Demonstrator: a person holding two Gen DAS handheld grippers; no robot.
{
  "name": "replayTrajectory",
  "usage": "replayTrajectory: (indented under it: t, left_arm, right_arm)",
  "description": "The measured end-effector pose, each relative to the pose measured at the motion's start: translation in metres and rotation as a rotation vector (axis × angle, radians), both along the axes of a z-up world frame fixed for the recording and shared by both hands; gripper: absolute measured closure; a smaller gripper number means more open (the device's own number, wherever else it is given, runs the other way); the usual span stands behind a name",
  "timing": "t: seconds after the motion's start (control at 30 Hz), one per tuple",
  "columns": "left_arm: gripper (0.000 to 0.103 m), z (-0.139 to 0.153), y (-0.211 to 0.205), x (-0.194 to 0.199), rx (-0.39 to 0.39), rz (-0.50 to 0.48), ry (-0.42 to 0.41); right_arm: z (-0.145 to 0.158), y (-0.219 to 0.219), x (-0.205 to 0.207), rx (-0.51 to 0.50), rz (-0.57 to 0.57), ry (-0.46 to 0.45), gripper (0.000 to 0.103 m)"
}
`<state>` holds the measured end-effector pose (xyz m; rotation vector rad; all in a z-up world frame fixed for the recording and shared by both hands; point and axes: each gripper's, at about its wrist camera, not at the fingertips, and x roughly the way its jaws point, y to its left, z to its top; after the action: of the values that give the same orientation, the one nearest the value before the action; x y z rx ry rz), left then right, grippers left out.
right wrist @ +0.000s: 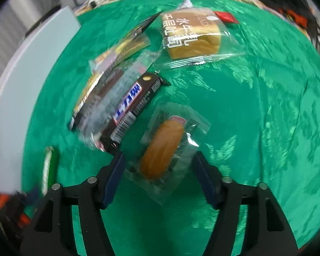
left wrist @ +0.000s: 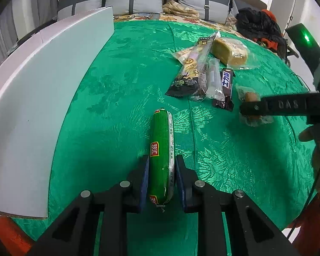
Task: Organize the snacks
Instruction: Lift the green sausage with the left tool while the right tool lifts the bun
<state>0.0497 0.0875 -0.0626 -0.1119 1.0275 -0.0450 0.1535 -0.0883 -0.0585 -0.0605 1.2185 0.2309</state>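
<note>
Left gripper (left wrist: 162, 168) clamped on green plastic-cased sausage stick (left wrist: 162, 149), gripped at its near half so the length runs straight ahead between the pads. Right gripper (right wrist: 157, 170) jaws apart, straddling clear-wrapped oval golden bun (right wrist: 162, 147); pads not touching it — likely lining up a grasp. Other snacks lie beyond its left finger on the green patterned cloth (right wrist: 256, 117).

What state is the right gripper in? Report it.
Open: the right gripper fingers straddle the small wrapped bun with gaps on both sides.
</note>
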Motion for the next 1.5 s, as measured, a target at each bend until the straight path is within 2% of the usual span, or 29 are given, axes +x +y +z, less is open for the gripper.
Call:
replayTrajectory:
  t: [0.03,0.17,0.47,0.9,1.13,1.23,1.33,1.4,1.43,1.47,1.5]
  left_arm:
    - [0.080,0.000,-0.002,0.001,0.008,-0.001,0.002]
    - [0.080,0.000,-0.005,0.002,0.038,-0.004,0.008]
    - [0.080,0.000,-0.010,0.004,0.064,-0.013,0.012]
    - [0.080,-0.001,-0.011,0.004,0.072,-0.011,0.012]
    - [0.080,-0.001,-0.007,0.005,0.030,0.004,0.012]
    - [0.080,-0.001,-0.007,0.005,0.038,0.003,0.010]
    - [0.080,-0.001,-0.009,0.004,0.050,-0.001,0.008]
    - [0.080,-0.001,-0.008,0.004,0.045,-0.001,0.008]
    - [0.080,-0.001,-0.007,0.004,0.039,0.000,0.008]
    - [0.080,-0.001,-0.006,0.004,0.033,0.002,0.008]
    - [0.080,0.000,-0.005,0.004,0.025,0.004,0.008]
  right_arm:
    - [-0.001,-0.004,-0.001,-0.033,-0.002,-0.002,0.037]
    - [-0.001,-0.018,-0.002,-0.032,-0.017,-0.006,0.035]
    - [-0.004,-0.006,-0.013,-0.085,0.008,-0.054,0.022]
    - [-0.008,-0.012,-0.030,-0.062,0.052,-0.172,0.011]
    - [-0.003,-0.015,-0.011,-0.041,0.047,-0.062,0.014]
    - [-0.001,-0.024,-0.001,0.033,-0.027,-0.024,0.012]
    - [-0.001,-0.023,0.006,0.050,-0.093,-0.003,0.011]
    - [-0.003,-0.012,0.009,-0.035,-0.061,-0.002,0.018]
    - [-0.004,-0.008,0.008,-0.072,-0.046,-0.007,0.036]
    - [-0.002,-0.004,0.007,-0.107,-0.021,-0.032,0.050]
    - [0.001,-0.003,0.006,-0.095,-0.006,-0.032,0.080]
